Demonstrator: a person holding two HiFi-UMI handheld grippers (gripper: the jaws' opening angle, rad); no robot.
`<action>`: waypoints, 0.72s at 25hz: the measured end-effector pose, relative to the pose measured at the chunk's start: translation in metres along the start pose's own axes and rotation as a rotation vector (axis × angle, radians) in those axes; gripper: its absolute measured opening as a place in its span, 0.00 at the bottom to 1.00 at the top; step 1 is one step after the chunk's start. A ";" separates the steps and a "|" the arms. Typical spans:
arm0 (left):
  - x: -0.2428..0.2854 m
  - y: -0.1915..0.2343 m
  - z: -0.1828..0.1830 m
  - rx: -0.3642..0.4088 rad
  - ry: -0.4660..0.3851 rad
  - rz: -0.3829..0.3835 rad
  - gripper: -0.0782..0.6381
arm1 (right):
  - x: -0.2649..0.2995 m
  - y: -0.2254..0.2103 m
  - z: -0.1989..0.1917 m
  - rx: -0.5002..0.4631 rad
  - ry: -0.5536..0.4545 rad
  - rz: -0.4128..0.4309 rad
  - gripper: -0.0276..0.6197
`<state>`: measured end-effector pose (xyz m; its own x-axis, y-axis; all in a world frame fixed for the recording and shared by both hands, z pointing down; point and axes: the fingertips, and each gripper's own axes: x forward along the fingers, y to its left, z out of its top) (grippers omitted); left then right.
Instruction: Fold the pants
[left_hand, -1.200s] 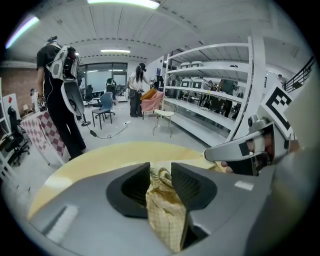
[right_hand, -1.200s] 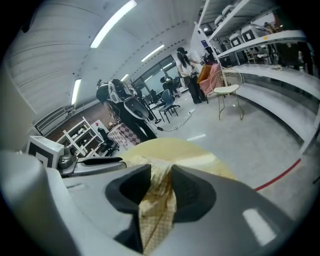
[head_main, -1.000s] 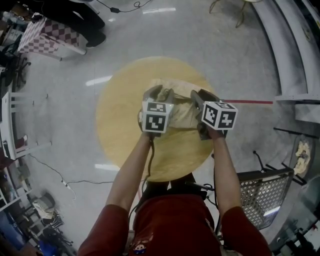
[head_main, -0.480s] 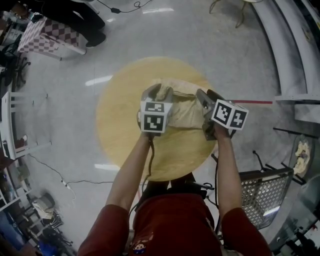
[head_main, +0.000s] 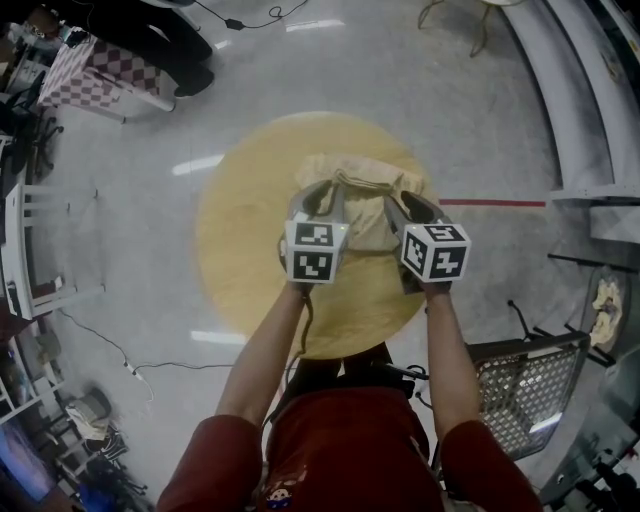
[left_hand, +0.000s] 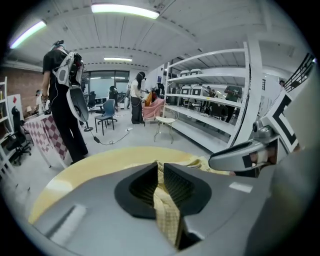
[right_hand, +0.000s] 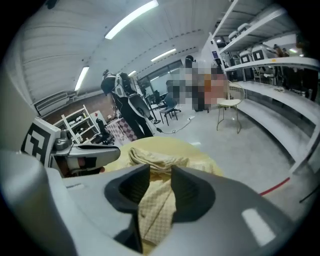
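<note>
Head view, L to R. The round yellow bench (head_main: 240, 250) fills frame centre; its left half is bare.

The left gripper (head_main: 325, 190) is just left of centre, pointing toward the top of the frame and angled down. Its fingers have just been closing. Per the left gripper view, they now pinch a narrow ridge of the pants (left_hand: 167, 215) btwn the pads, which are nearly together. The grip looks firm.

The pants (head_main: 365, 185), tan checked cloth, lie bunched in a heap on the upper-right part of the bench, btwn and beyond both grippers. They are not flat and no clean crease is visible.

The right gripper (head_main: 405, 200) is just right of centre, roughly parallel w/ the left gripper. Its fingers have also just been closing. The right gripper view shows a wider band of the same cloth filling the gap and touching both pads, so it is gripping, but on a thicker bundle.

Assessment: the step in hand is taking hold of the heap's near side at two points, ahead of a lift or fold-over. The fold itself is not yet made.

Next move, in my judgement:
- Raise both grippers together, level and evenly spaced, so the cloth stays taut.
- Carry the held edge over the heap toward the top of the frame and lay it down square.

Risk: the right-side bundle could slip.
</note>
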<state>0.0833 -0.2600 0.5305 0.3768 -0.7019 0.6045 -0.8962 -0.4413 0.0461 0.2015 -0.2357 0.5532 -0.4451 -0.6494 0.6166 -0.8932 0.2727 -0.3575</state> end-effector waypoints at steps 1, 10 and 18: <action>-0.001 0.000 -0.001 0.001 -0.004 0.009 0.14 | 0.001 0.001 -0.001 -0.011 0.000 -0.009 0.22; 0.014 -0.014 -0.024 -0.009 0.078 -0.015 0.12 | 0.018 -0.007 -0.017 -0.095 0.089 -0.069 0.04; 0.032 -0.005 -0.017 -0.019 0.104 -0.012 0.12 | 0.033 -0.017 -0.006 -0.096 0.111 -0.061 0.04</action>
<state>0.0954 -0.2706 0.5633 0.3617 -0.6342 0.6834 -0.8964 -0.4380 0.0680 0.2011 -0.2576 0.5840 -0.3898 -0.5858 0.7106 -0.9183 0.3053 -0.2520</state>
